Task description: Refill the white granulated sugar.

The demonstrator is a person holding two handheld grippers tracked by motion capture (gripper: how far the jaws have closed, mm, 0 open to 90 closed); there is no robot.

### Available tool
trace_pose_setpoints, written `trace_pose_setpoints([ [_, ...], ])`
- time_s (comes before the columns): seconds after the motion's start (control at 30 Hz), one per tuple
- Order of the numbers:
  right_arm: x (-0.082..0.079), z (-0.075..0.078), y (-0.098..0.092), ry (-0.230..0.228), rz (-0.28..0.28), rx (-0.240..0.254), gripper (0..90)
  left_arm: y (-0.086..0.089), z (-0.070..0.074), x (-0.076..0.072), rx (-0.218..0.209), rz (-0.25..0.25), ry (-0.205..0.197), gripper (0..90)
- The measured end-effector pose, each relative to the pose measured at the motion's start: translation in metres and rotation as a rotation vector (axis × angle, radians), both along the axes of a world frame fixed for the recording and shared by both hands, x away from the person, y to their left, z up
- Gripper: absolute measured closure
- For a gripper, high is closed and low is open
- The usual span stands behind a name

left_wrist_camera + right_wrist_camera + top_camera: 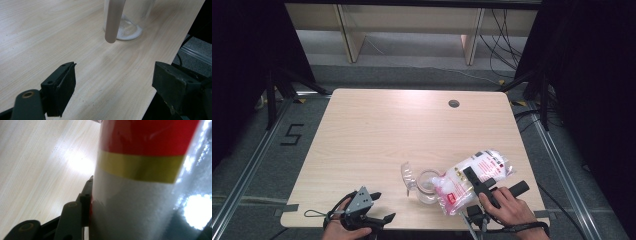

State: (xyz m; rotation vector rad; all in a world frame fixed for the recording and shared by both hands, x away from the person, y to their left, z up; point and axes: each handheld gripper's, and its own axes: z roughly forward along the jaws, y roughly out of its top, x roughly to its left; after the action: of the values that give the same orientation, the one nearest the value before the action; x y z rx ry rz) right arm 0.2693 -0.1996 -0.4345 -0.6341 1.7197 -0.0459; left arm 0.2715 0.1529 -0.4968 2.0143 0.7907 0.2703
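Pale wood table (377,135) sat in a dark curtained booth, with grey floor around it and a little round hole (454,103) near its far edge, about 1 o'clock from centre.

So the main thing was the bag (472,180), a clear plastic pack of white stuff with red and pink print. It was tipped over, its low end pointing to 8 o'clock and hanging right at the mouth of the jar (428,185), with the fat end up toward 2 o'clock. The jar was clear, standing near the front edge around 5 o'clock from table centre, and a bit of white had already piled up in the bottom. Its lid (406,175) was flipped open at the jar's 10 o'clock side.

Right gripper (477,184) was clamped on the bag's middle, coming in from 5 o'clock, with the person's hand behind it. In the right gripper view the bag (140,195) sat dead ahead at 12, pressed against the one jaw I could see, red and yellow bands across it.

Left gripper (379,207) just sat at the front edge, around 9 o'clock from the jar and well apart from it. Its jaws were spread wide with nothing between them. In its own view the jar (128,27) was up at 12 o'clock.
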Motion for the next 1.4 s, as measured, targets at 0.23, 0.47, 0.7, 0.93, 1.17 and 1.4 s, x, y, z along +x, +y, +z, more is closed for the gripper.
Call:
trace_pose_setpoints([
  [0.23, -0.0001, 0.0011, 0.0006, 0.000, 0.001, -0.011, 55.9, -0.0005, 0.0003, -0.0004, 0.007, -0.010, -0.004, 18.6],
  [0.47, -0.0005, 0.0007, 0.0005, 0.002, -0.002, -0.009, 56.0, -0.0015, 0.0001, -0.0012, -0.006, 0.000, 0.003, 18.5],
  [0.7, -0.0016, 0.0006, -0.0013, -0.001, -0.016, 0.010, 56.1, -0.0016, 0.0003, -0.0010, 0.005, -0.009, -0.006, 18.2],
  [0.93, -0.0006, -0.0004, -0.0020, 0.001, -0.017, 0.010, 56.3, -0.0020, 0.0000, -0.0009, 0.002, -0.007, 0.000, 17.9],
  [1.17, -0.0003, 0.0003, -0.0018, 0.001, -0.017, 0.004, 56.4, -0.0012, 0.0007, -0.0002, 0.012, -0.017, -0.011, 17.9],
  [1.4, 0.0007, 0.0034, -0.0023, -0.007, 0.002, -0.003, 56.5, -0.0013, 0.0009, -0.0011, 0.010, -0.006, 0.002, 17.9],
])
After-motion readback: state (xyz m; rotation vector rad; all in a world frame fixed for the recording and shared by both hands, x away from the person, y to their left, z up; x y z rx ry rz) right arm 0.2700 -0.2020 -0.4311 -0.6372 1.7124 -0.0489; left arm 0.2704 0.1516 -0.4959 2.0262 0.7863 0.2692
